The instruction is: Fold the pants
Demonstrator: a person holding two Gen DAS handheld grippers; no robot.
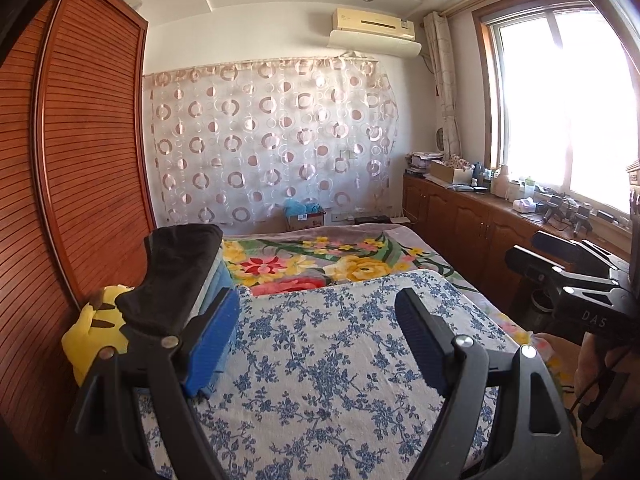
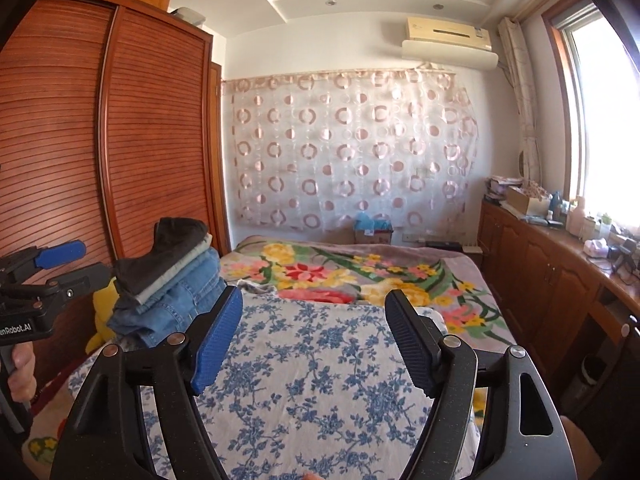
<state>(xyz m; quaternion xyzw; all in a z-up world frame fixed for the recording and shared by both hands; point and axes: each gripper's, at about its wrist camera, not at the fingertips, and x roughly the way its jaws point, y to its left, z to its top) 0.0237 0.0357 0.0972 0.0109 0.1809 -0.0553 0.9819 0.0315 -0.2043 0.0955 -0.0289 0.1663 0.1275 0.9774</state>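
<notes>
A stack of folded pants [image 1: 180, 272] stands at the left side of the bed, a dark pair on top, a pale one under it and blue jeans [image 2: 176, 300] below. In the left wrist view my left gripper [image 1: 316, 300] is open over the blue-flowered white cloth [image 1: 320, 360]. Its left finger [image 1: 212, 332] stands in front of the stack and nothing lies between the pads. My right gripper [image 2: 315, 296] is open too, holding nothing, to the right of the stack. Each gripper shows in the other's view, the right gripper [image 1: 524, 250] and the left gripper [image 2: 86, 264].
A yellow plush toy [image 1: 96, 320] lies between the stack and the slatted wooden wardrobe [image 1: 80, 160]. A floral blanket [image 1: 320, 260] covers the far half of the bed. Low wooden cabinets [image 1: 460, 216] with clutter run under the window on the right. A cardboard box [image 1: 304, 218] sits beyond the bed.
</notes>
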